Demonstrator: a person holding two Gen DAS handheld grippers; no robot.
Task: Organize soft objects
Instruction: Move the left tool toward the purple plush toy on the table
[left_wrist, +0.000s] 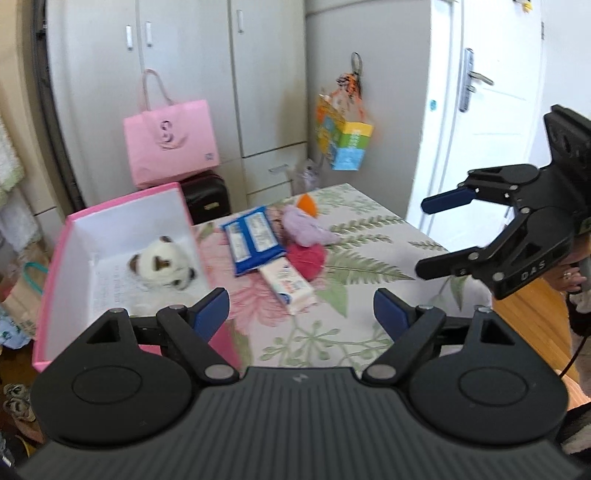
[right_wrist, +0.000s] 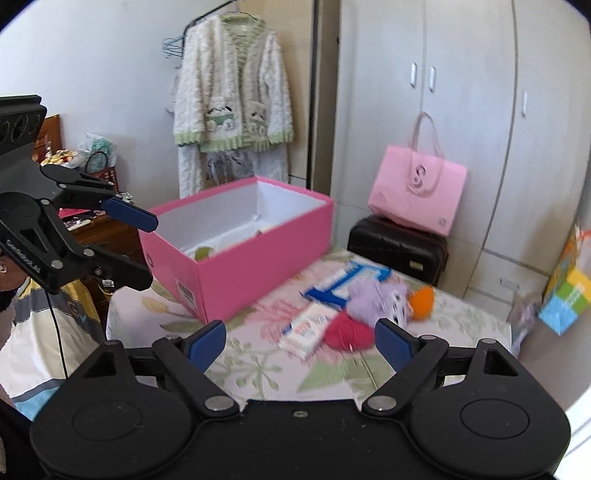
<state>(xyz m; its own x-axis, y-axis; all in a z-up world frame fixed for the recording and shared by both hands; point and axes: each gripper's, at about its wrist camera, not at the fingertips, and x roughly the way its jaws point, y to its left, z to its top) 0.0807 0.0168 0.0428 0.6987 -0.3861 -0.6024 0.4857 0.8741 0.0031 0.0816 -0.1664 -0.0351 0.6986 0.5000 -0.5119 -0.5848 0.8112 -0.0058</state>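
Observation:
A pink box (left_wrist: 55, 266) with a white inside stands at the left of the floral-cloth table (left_wrist: 369, 236). In it lies a white and brown plush bear (left_wrist: 162, 267). To the right of the box lie a blue wipes pack (left_wrist: 253, 238), a white and pink pack (left_wrist: 288, 284), a purple plush (left_wrist: 306, 227), a red yarn ball (left_wrist: 306, 258) and an orange soft thing (left_wrist: 308, 205). My left gripper (left_wrist: 301, 314) is open and empty at the near table edge. My right gripper (left_wrist: 423, 236) hovers open at the right, empty too. In the right wrist view the pile (right_wrist: 373, 299) lies just beyond the open right gripper (right_wrist: 300, 345).
A pink paper bag (left_wrist: 170, 144) rests on a black suitcase (left_wrist: 207, 197) behind the table, against grey wardrobes. A colourful bag (left_wrist: 343, 140) hangs near a white door (left_wrist: 480, 110). A fluffy cardigan (right_wrist: 232, 92) hangs behind the box (right_wrist: 258, 251). A person's hand (left_wrist: 572, 277) holds the right gripper.

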